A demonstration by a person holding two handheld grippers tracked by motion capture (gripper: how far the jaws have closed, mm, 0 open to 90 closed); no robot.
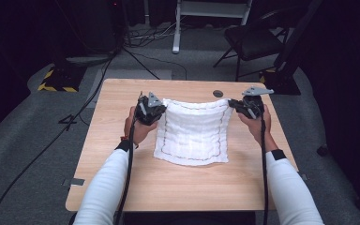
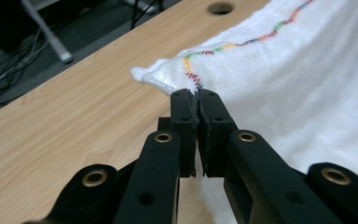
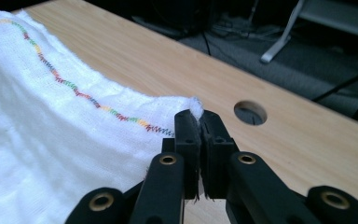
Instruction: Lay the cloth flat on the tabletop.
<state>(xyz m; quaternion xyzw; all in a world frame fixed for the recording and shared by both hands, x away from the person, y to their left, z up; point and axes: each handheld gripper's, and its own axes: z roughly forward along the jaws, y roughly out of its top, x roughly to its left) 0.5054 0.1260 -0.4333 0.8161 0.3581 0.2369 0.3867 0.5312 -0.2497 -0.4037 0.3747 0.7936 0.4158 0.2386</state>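
Right gripper point(image 3: 199, 122) jaws pinch the white cloth point(image 3: 51, 135) corner, seemingly lifted.

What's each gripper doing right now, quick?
Left gripper: closed on the far left corner of the white cloth.
Right gripper: closed on the cloth's far right corner.

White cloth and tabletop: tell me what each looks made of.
White cloth with multicoloured zigzag stitching: looks like a soft woven cotton or gauze, matte; an open weave and fuzzy frayed corner show in the gripper views. Light wooden tabletop: probably wood-grain laminate rather than solid wood; smooth, even streaked grain with a faint sheen and a neat round hole.
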